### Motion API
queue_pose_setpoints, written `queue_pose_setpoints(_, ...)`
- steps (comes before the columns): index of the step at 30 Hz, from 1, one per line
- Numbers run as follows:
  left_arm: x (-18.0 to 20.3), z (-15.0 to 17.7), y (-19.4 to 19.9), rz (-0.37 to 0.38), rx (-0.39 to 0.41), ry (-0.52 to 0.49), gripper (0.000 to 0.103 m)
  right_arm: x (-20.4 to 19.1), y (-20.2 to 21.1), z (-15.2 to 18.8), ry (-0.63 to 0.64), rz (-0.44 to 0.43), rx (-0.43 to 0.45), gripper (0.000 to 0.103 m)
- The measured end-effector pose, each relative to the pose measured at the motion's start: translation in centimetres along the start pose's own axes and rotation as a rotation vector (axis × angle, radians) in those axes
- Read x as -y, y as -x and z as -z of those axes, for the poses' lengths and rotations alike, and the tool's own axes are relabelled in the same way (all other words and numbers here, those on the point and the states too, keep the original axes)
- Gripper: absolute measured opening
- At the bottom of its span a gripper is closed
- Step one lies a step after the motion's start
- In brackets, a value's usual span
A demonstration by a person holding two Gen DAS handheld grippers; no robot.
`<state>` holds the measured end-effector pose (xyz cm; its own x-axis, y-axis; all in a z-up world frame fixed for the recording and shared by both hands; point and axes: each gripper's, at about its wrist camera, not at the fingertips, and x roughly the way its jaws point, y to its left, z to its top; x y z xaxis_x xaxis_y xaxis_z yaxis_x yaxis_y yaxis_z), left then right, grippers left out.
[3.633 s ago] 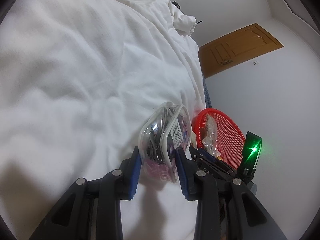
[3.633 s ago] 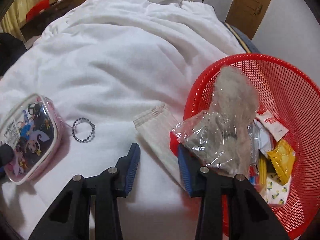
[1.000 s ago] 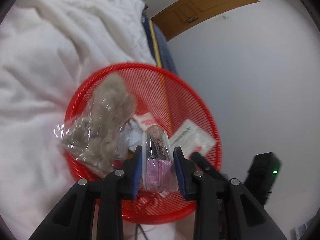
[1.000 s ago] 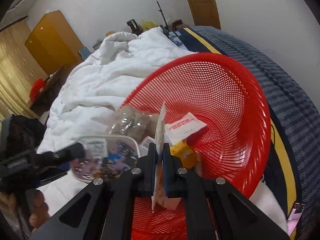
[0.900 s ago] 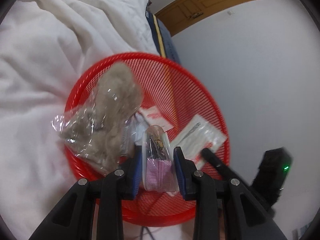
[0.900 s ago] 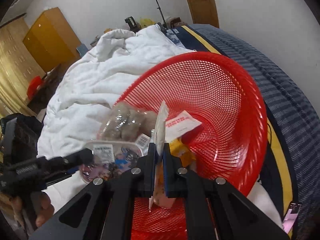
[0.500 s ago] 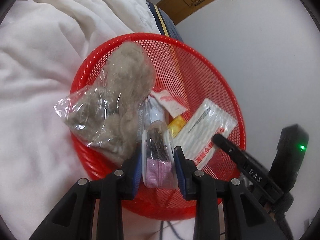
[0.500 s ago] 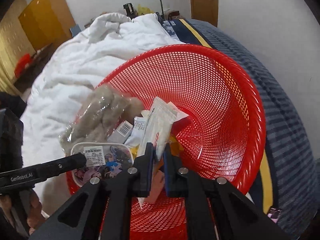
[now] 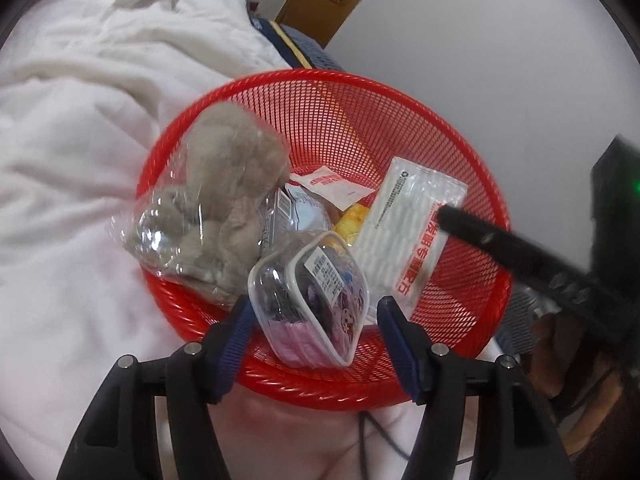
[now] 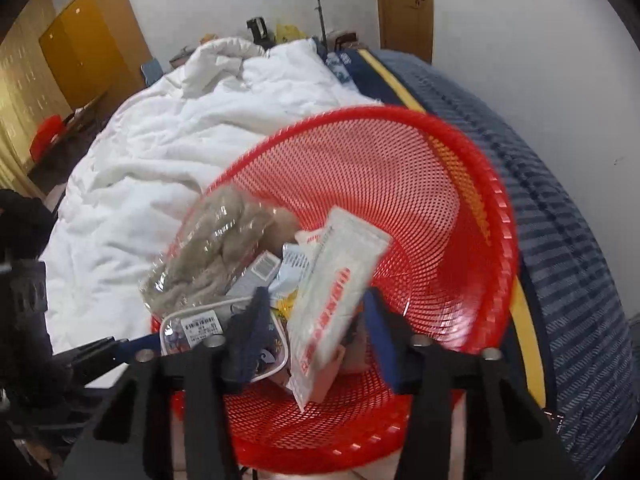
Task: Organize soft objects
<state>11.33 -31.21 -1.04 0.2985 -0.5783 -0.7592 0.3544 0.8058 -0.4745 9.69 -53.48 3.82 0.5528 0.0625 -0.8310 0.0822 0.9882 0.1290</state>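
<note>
A red mesh basket (image 9: pixel 320 76) sits on the bed, and both grippers hang over its near side. My left gripper (image 9: pixel 315 312) has its jaws opening. The clear cartoon pouch (image 9: pixel 312 304) lies tilted between them on the basket's wall, with a gap at each pad. My right gripper (image 10: pixel 316 300) is opening too. The white flat packet with red print (image 10: pixel 336 280) slants loose between its fingers, blurred. A grey plush in a clear bag (image 9: pixel 224 184) leans over the basket's left rim. Small sachets lie beneath.
A rumpled white duvet (image 9: pixel 80 140) covers the bed left of the basket. The blue striped mattress edge (image 10: pixel 560 220) and a white wall run along the right. A brown door (image 10: pixel 404 8) and yellow wardrobes (image 10: pixel 88 40) stand at the back.
Both pairs of jaws have spread. The pouch, held upright before, now tips over inside the basket. The white packet has slipped free of the right jaws.
</note>
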Motion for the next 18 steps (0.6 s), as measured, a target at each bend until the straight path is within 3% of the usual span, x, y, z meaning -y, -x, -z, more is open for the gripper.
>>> queue_pose_setpoints(4, 1.3, 0.6, 2.1, -0.124, 0.083, -0.132, 0.069, -0.2, 2.0, -0.3, -0.014, -0.016, 0.046, 0.057)
queue_pose_setpoints(7, 1.8, 1.4, 4.0, -0.264, 0.175, -0.223, 0.070, -0.9, 3.3, -0.4, 0.005, -0.019, 0.069, 0.061)
queue_pose_setpoints(11, 1.5, 3.1, 6.7, -0.395, 0.288, -0.277, 0.072, -2.9, 4.2, 0.9, 0.064, 0.015, 0.092, 0.061)
queue_pose_setpoints(15, 0.8, 4.7, 8.6, -0.450, 0.381, -0.287, 0.077, -4.7, 4.1, 2.2, 0.086, -0.036, 0.087, 0.061)
queue_pose_setpoints(18, 0.5, 5.1, 8.3, -0.455, 0.392, -0.290, 0.088, -5.7, 4.1, 2.4, 0.086, -0.042, 0.088, 0.062)
